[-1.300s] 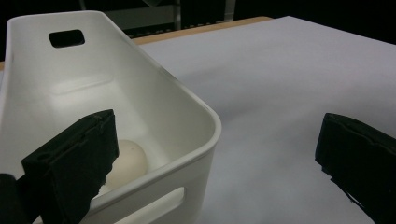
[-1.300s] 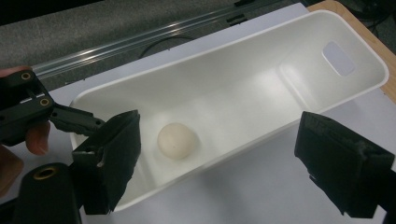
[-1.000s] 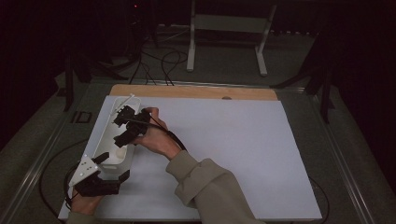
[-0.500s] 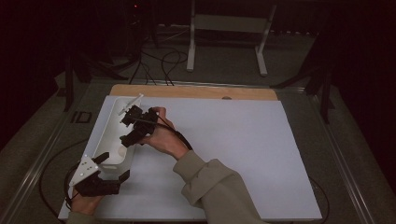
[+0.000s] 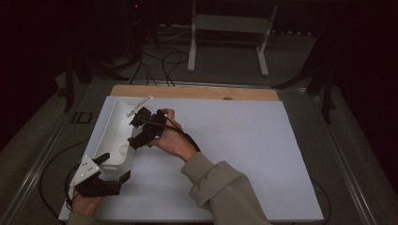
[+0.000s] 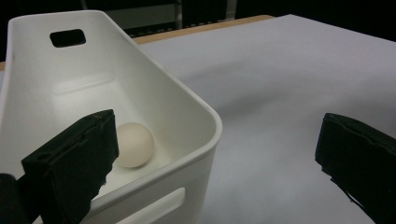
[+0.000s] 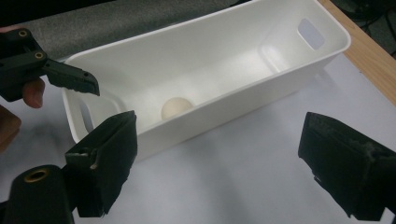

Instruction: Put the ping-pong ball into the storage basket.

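Note:
A long white bin point(image 5: 112, 123) stands at the table's left with a white ball point(image 6: 134, 144) lying on its floor near the near end. In the right gripper view the ball point(image 7: 176, 108) rests in the middle of the bin point(image 7: 261, 84). My right gripper point(image 5: 137, 128) hovers open beside the bin's right wall, its jaws point(image 7: 224, 158) wide apart and holding nothing. My left gripper point(image 5: 114, 168) is open at the bin's near right corner, and that corner of the bin point(image 6: 205, 126) sits between its jaws point(image 6: 217, 140).
A white sheet point(image 5: 244, 154) covers the table, with a strip of wooden edge point(image 5: 197, 92) at the back. Beyond the table stand a white metal frame point(image 5: 230, 42) and loose cables point(image 5: 159, 61) on the dark floor.
My right gripper has drifted slightly right, from over the bin to beside its right wall. The left gripper and the bin have stayed still.

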`<control>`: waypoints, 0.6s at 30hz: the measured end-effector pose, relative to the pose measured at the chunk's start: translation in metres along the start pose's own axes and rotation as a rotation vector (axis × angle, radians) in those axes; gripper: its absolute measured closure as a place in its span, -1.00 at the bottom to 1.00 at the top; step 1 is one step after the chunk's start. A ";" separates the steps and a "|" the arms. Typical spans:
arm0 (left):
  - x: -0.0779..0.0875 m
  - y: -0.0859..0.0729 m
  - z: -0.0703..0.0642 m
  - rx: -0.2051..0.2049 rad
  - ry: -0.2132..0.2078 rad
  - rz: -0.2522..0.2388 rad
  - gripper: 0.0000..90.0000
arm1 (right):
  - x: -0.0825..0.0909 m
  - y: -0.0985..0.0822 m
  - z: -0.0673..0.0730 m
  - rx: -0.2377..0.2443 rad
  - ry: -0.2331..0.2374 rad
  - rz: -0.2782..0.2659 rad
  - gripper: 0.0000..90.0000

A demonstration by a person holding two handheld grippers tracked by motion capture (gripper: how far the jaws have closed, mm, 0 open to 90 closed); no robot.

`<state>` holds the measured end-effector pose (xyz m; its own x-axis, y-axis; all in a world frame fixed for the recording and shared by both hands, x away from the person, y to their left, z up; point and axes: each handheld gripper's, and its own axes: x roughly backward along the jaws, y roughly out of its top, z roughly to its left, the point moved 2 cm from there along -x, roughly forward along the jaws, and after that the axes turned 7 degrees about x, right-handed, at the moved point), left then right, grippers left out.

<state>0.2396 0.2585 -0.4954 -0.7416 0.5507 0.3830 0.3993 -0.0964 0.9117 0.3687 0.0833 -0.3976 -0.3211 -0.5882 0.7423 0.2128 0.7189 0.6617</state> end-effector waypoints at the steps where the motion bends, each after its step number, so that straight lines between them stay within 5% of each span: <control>1: 0.000 0.000 0.000 0.000 0.000 0.001 -1.00 | 0.001 -0.001 0.000 -0.001 0.001 -0.004 -0.75; 18: -0.001 0.000 0.000 -0.002 0.006 0.002 -1.00 | 0.019 -0.027 -0.013 -0.019 -0.028 -0.006 -0.75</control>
<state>0.2398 0.2578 -0.4955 -0.7438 0.5458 0.3858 0.3999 -0.0992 0.9112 0.3690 0.0477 -0.3998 -0.3478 -0.5816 0.7353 0.2284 0.7081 0.6681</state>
